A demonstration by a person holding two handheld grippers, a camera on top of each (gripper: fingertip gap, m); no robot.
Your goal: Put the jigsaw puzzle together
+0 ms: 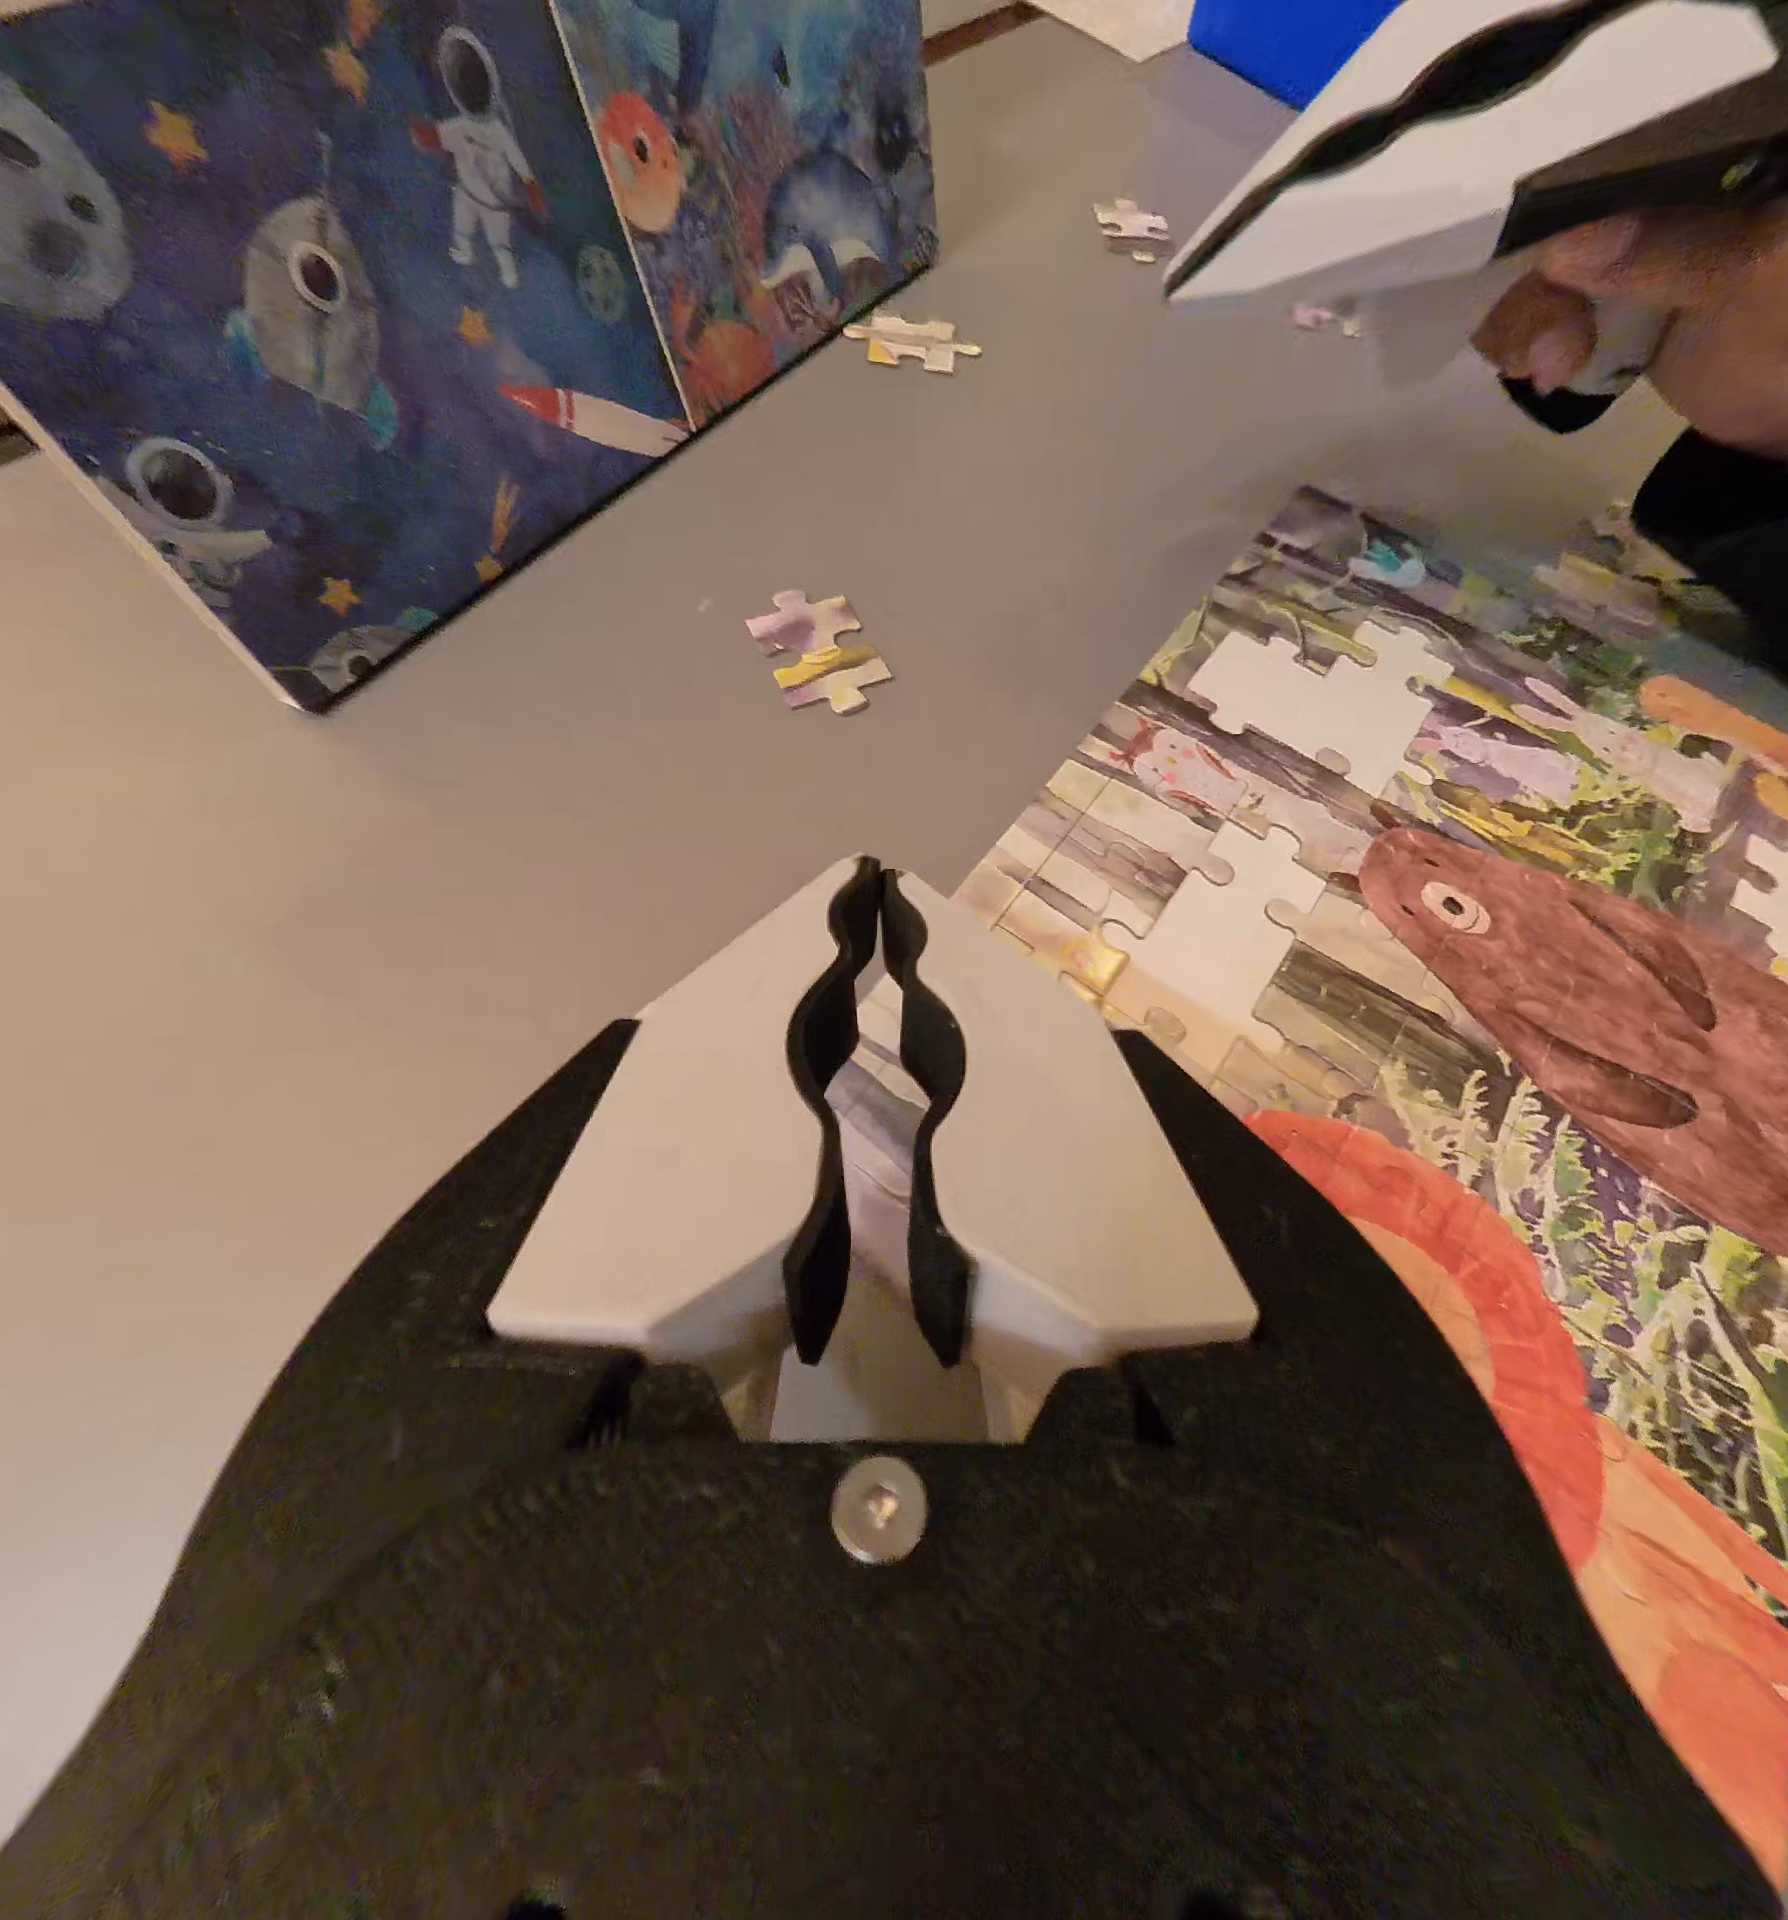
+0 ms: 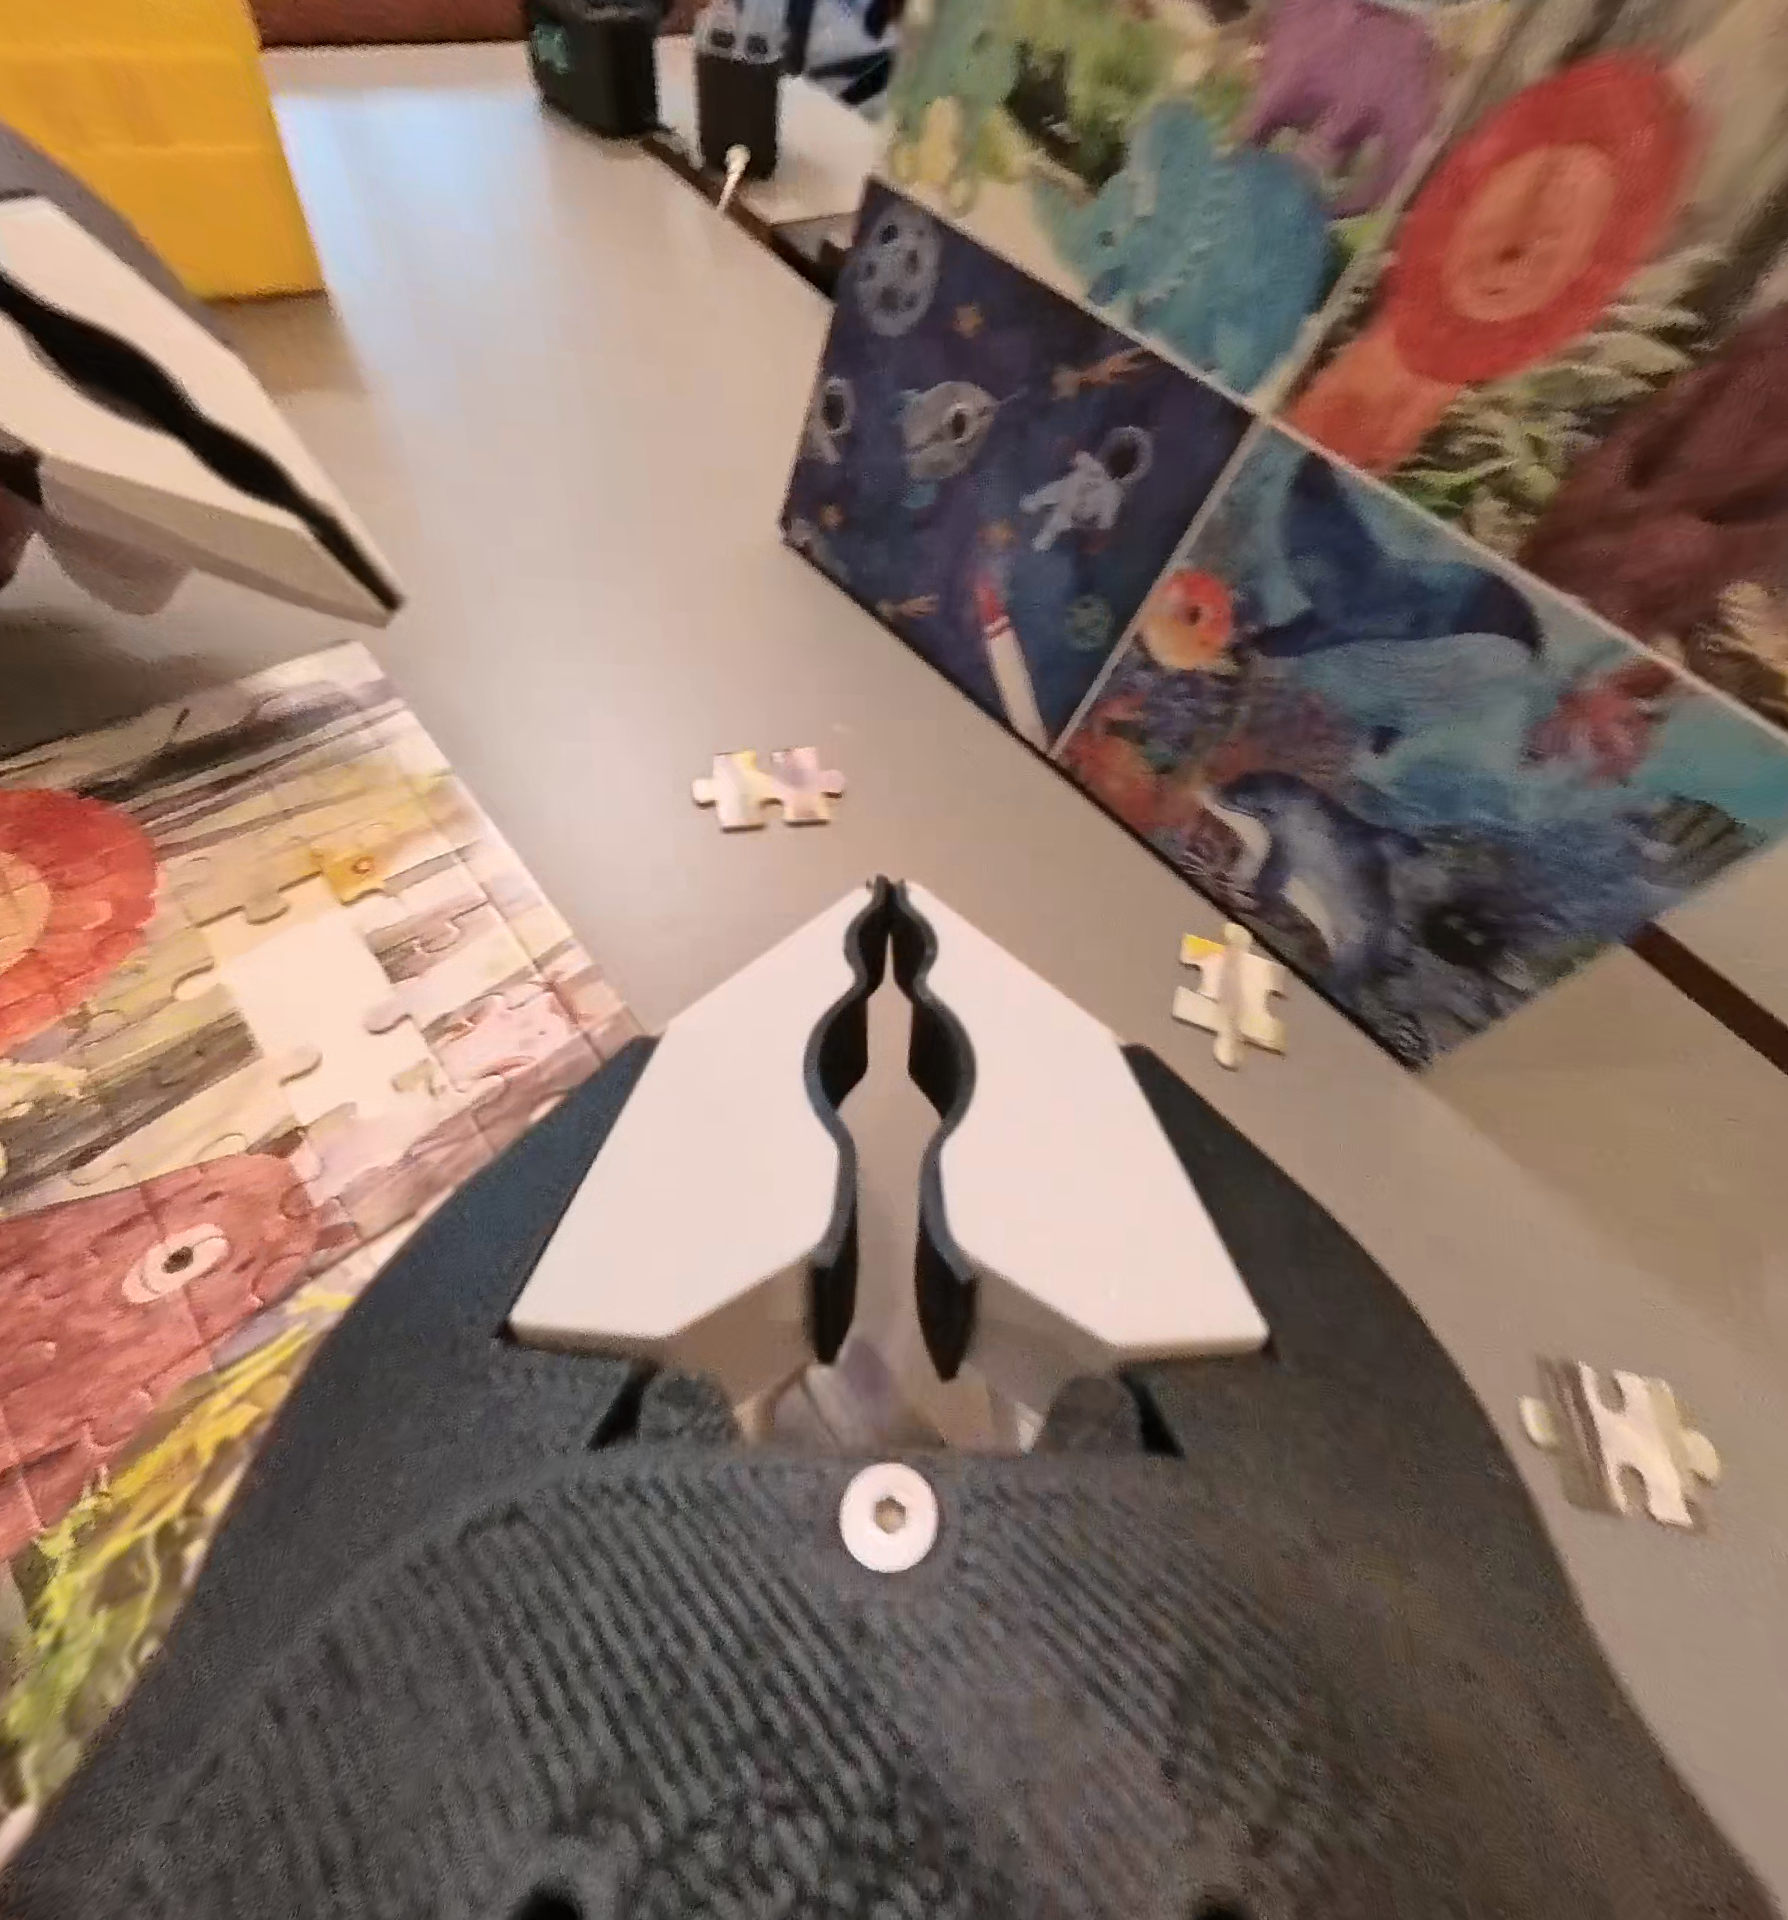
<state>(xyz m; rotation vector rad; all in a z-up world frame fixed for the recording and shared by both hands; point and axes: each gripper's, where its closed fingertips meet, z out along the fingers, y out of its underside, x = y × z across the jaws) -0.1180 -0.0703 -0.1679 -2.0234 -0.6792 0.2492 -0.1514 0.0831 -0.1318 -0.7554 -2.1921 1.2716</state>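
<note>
You are working over a grey table, with the picture box standing beyond the unfinished jigsaw puzzle (white gaps showing). Your left gripper and right gripper are both clenched, holding nothing, loose pieces lying nearby.

Count of items on the desk, placed relative to the picture box.

One assembled puzzle lies well apart from the box, with at least three gaps showing. Loose pieces, left wrist view: one joined pair between box and puzzle, one cluster just beside the box's corner, one piece beyond it, one small piece partly hidden. Two tools in all: the left tool and the right tool, both closed and empty at the tips.
</note>
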